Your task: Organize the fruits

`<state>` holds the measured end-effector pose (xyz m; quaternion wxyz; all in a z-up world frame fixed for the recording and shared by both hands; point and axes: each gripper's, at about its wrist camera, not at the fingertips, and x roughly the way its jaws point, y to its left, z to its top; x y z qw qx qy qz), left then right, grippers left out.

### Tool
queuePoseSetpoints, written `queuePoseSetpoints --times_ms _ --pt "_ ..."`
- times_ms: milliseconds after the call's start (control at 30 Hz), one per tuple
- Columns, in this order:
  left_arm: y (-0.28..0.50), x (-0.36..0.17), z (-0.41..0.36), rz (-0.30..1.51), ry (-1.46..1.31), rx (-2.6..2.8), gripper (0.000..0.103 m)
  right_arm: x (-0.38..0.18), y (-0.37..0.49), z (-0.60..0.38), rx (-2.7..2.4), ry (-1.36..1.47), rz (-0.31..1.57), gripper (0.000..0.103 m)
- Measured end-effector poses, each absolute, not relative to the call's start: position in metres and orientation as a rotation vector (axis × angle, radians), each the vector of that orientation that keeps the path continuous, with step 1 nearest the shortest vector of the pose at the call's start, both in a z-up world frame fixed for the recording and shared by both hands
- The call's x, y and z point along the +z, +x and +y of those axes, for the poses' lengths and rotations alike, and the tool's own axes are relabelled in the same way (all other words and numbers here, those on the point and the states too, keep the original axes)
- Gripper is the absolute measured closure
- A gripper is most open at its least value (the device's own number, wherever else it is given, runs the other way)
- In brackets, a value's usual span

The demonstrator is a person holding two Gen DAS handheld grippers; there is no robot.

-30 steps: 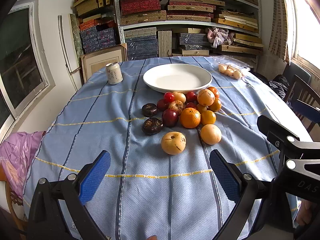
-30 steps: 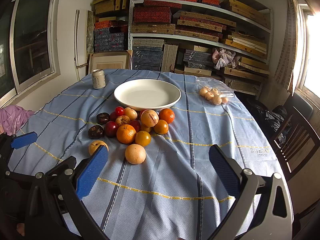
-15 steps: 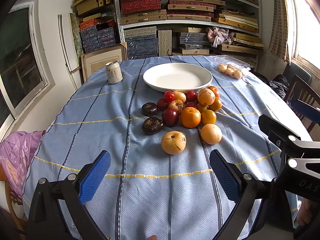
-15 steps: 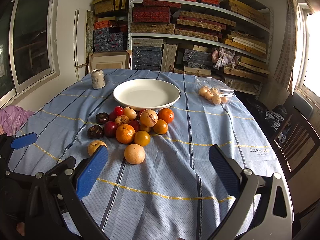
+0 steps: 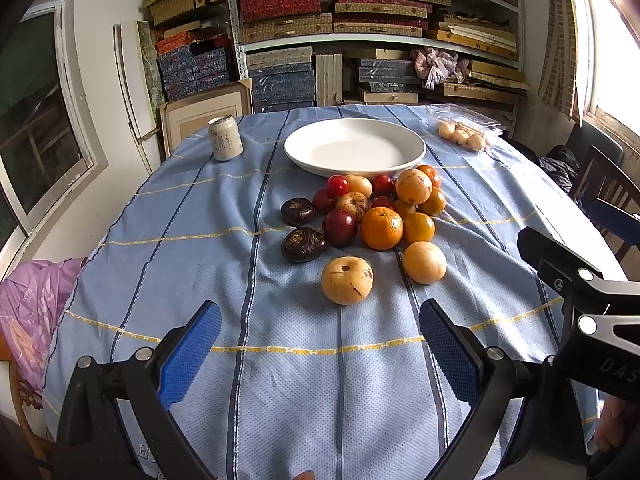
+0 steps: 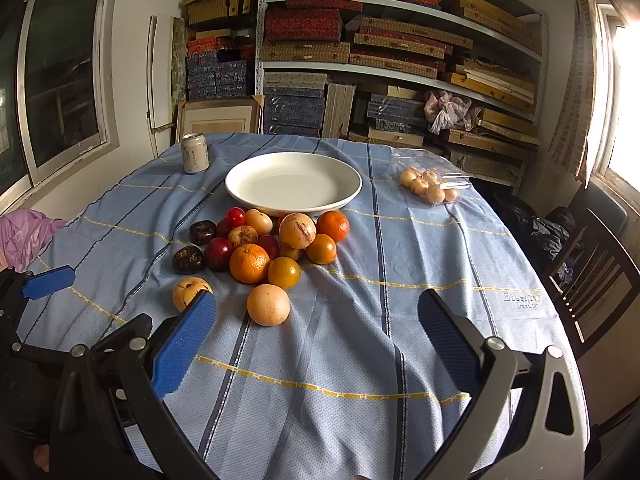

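The fruits [image 5: 376,216] lie heaped mid-surface, touching the near rim of the white plate [image 5: 354,152]. Only my right view shows the chair [image 6: 592,276] at the surface's right edge. My left claw [image 5: 320,344] and right claw [image 6: 316,336] are both wide apart, holding nothing, over bare blue cloth [image 6: 360,360].

Left tool [image 5: 316,344]: black frame, two angled fingers faced with blue dimpled pads [image 5: 190,354], silver screw heads along linkages. Right tool [image 6: 318,340]: same black fingers, blue pads [image 6: 184,344], silver screws; pale grey cut-out bracket at right side; white "DAS" lettering on black body
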<state>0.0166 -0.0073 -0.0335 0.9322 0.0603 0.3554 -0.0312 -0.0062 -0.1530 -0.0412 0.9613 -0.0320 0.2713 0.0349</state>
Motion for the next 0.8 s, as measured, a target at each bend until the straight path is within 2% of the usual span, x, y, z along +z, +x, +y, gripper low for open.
queuePoseSetpoints --times_ms 400,600,667,800 --pt "0.033 -0.046 -0.006 0.777 0.115 -0.113 0.003 -0.05 0.012 -0.156 0.144 -0.041 0.614 0.004" --pt "0.053 -0.07 -0.006 0.848 0.122 -0.193 0.003 -0.062 0.034 -0.186 0.239 0.083 0.667 0.004" --pt "0.061 -0.076 -0.007 0.868 0.111 -0.23 0.003 -0.06 0.037 -0.207 0.239 0.179 0.625 0.004" --pt "0.079 -0.085 -0.004 0.901 0.09 -0.274 0.003 -0.05 0.026 -0.261 0.3 0.445 0.399 0.004"
